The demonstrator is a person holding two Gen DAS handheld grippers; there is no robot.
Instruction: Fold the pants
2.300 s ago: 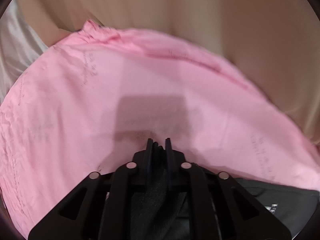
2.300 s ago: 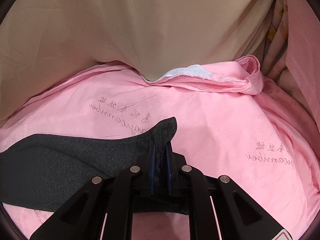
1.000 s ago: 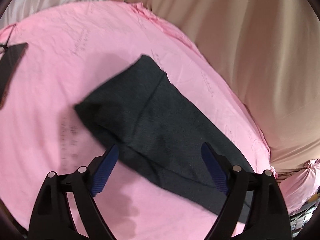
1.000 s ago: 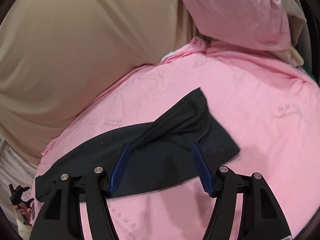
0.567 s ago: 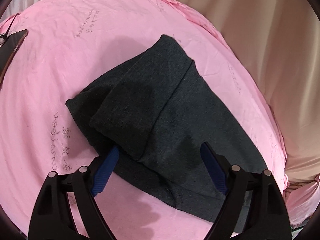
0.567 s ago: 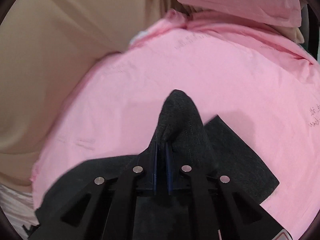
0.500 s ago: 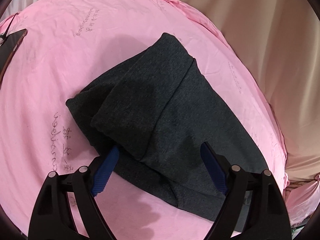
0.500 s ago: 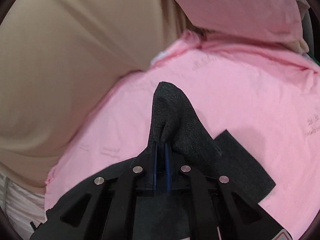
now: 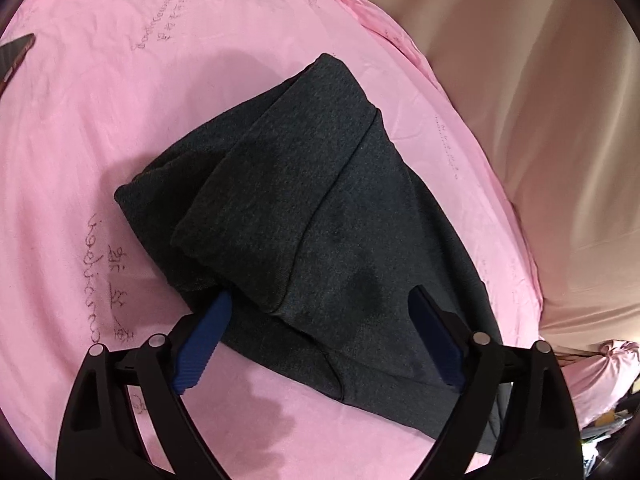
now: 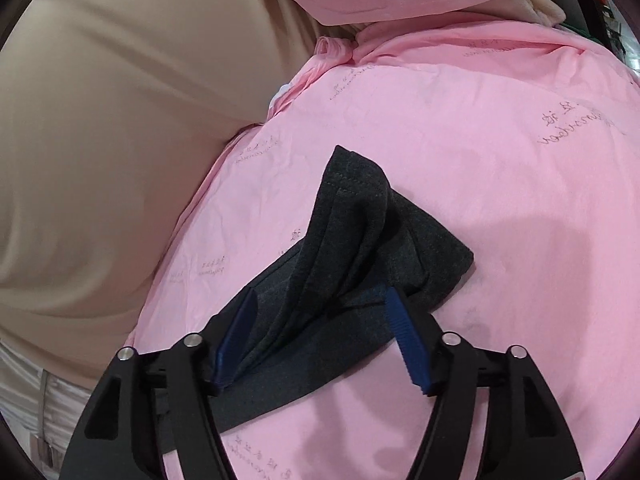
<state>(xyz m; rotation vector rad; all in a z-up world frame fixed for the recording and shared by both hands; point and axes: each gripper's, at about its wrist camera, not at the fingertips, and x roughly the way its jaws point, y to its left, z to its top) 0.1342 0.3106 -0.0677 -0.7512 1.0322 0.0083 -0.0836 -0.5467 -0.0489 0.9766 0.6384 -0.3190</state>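
Soft, light, limp pants (image 9: 320, 200) want pinching at a hem corner; left gripper (image 9: 320, 332) gapes wide, right gripper (image 10: 320, 336) has just been opening, cloth loose between.

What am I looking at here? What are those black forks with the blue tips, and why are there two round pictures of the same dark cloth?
Each round picture comes from a small wide-angle camera fixed on a hand-held pincer; a person carries one in each hand. The black forks are the pincers' arms, the blue strips their gripping pads. One picture looks along the left gripper, the other along the right gripper.

The dark cloth is a pair of dark grey pants, partly folded, lying on a pink sheet printed with faint writing. Beige fabric lies beyond the sheet.

Nothing is held now. Both pincers stand open. The right one's jaws have just been opening, and a raised fold of the pants sits loose between its pads.
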